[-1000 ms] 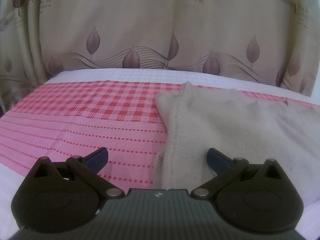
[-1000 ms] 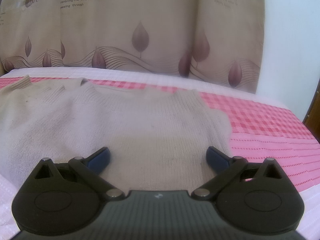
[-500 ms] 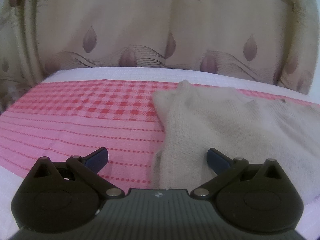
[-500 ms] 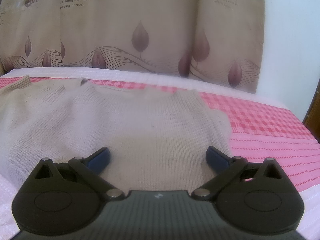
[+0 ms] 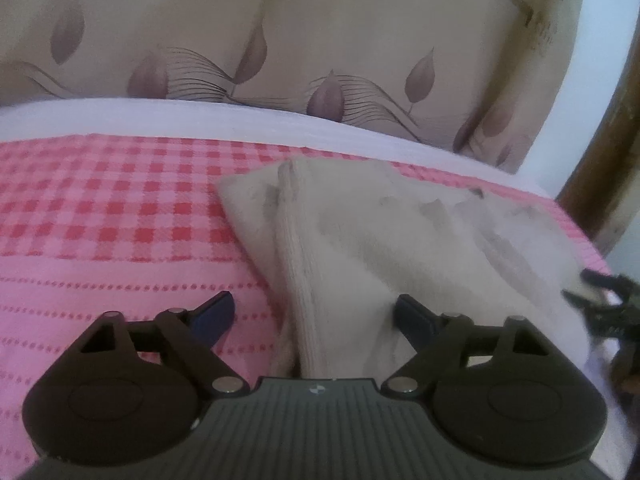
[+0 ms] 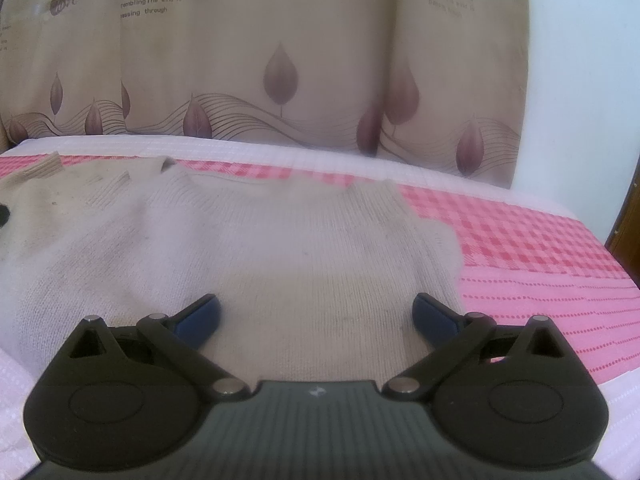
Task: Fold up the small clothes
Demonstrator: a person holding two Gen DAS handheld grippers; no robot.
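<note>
A small cream knitted sweater lies flat on the pink checked cover. In the left wrist view its left sleeve runs toward the camera beside the body. My left gripper is open, low over the sleeve's near end, which lies between its blue-tipped fingers. My right gripper is open and empty, low over the sweater's near hem. The right gripper also shows at the right edge of the left wrist view.
A beige curtain with leaf prints hangs behind the bed. A white band edges the far side of the cover. A dark wooden frame stands at the right. Bare pink cover lies left of the sweater.
My left gripper has swung right and moved closer to the sleeve; the right gripper and wooden frame have come into its view. My right gripper has stayed still. Both stay open.
</note>
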